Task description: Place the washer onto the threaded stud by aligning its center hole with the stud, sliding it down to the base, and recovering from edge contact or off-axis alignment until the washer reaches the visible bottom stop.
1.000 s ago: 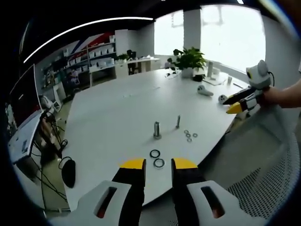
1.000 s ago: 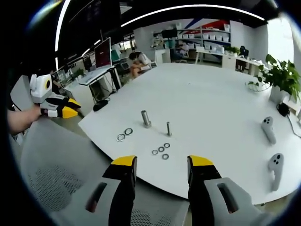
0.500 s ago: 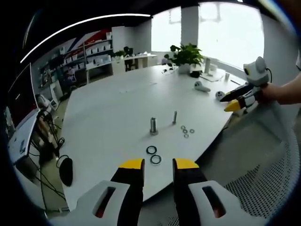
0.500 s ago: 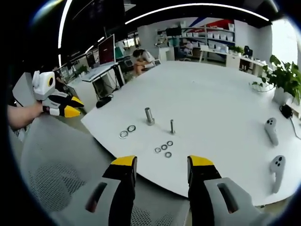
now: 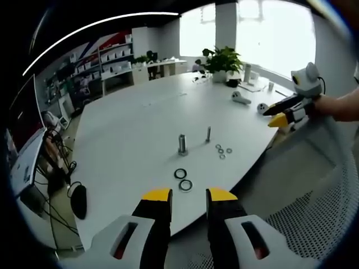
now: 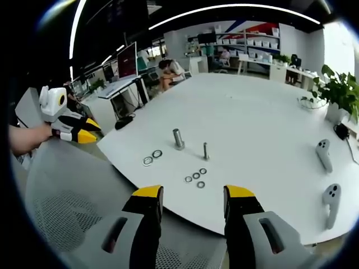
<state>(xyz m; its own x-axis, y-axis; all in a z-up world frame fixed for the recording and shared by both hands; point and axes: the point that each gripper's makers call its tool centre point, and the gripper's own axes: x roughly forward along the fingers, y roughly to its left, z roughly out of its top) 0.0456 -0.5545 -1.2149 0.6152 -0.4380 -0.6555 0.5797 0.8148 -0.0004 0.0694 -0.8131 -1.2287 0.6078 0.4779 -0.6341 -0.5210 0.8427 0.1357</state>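
The left gripper has drawn back a touch over the last second, so the hardware sits a little farther up its view and looks smaller; the right gripper has barely shifted, and nothing on the white table itself has moved.

Both grippers hang off the near edge of the table, well apart from the parts; the left one's jaws stand a narrow gap apart with nothing between them; the right one's jaws stand wide apart, empty too; from the right gripper view you can see the left gripper out at the side, held in a hand, though from there I cannot tell how its jaws stand.

On the table: a thick stud stands upright, and just beside it a thinner threaded stud, also upright; two larger washers lie flat, side by side, near the table edge; three small washers lie in a loose cluster near the foot of the thin stud; in the left gripper view the big pair sits straight ahead of the jaws, the small cluster off to the right.

As for progress, I judge nothing is done yet; no washer is lifted, neither stud carries one that I can make out; the pick-up, the lining-up of hole over stud, and the slide down to the base all remain.
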